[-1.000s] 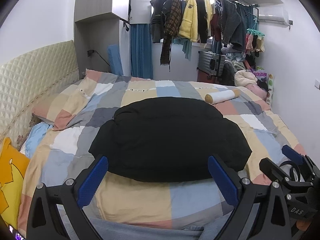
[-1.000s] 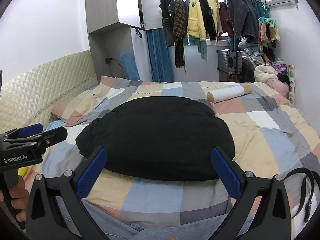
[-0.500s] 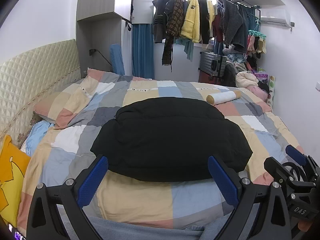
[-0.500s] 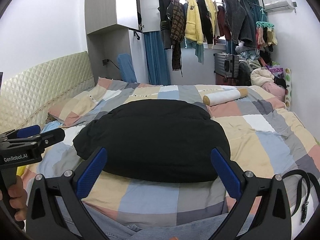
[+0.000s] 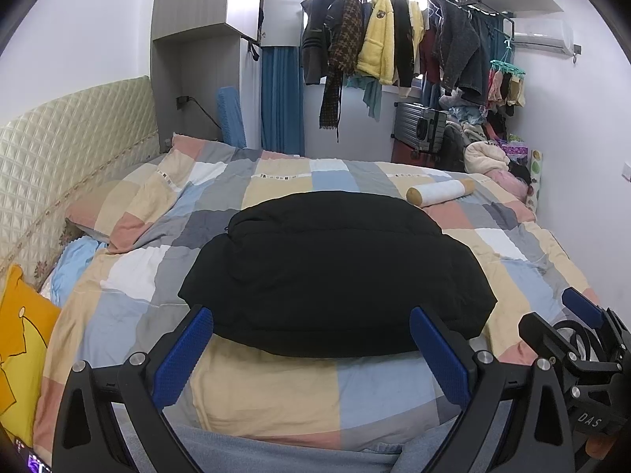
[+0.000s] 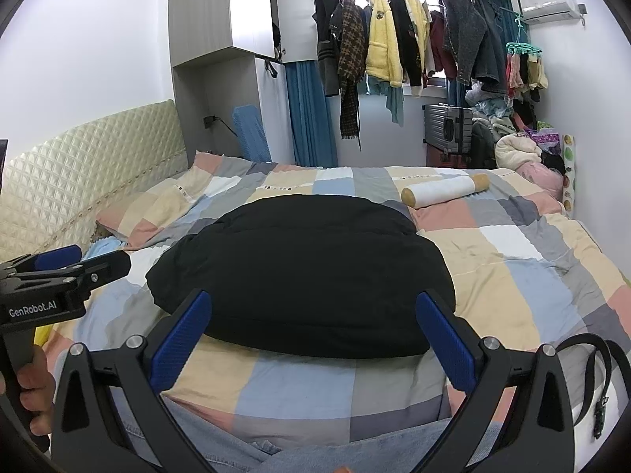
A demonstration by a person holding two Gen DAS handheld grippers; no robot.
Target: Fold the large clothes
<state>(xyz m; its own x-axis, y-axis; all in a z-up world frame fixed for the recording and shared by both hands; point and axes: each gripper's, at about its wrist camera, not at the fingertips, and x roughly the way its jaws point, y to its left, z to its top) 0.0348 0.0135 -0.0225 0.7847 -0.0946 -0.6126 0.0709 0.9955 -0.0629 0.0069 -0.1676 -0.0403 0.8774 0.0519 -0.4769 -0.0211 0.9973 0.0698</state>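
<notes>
black padded garment (image 5: 335,272) is seen lying folded into a thick rounded bundle on the middle of the bed (image 5: 276,390), resting on a patchwork quilt of beige, grey, blue, pink and white squares. the left tongs (image 5: 311,351) are held above the near edge of the bed with the blue-padded fingers (image 5: 183,351) spread wide apart and nothing between them; the garment's near edge is framed between the fingertips in this view, though no contact is shown. the right tongs (image 6: 315,333) are likewise held wide apart and empty, just short of the bundle. in the right wrist view the left tool is seen at the left edge, gripped by a hand (image 6: 33,390). a white roll with tan ends (image 6: 445,190) is laid on the quilt beyond the garment, well apart from it. a black belt (image 6: 599,378) is seen looped on the bed's right near corner. a yellow cushion (image 5: 19,354) is found by the quilted headboard (image 5: 59,157) on the left. coats and jackets are hung on a rack (image 6: 414,39) by the window at the far end, with a grey suitcase (image 6: 447,128) stood below them
</notes>
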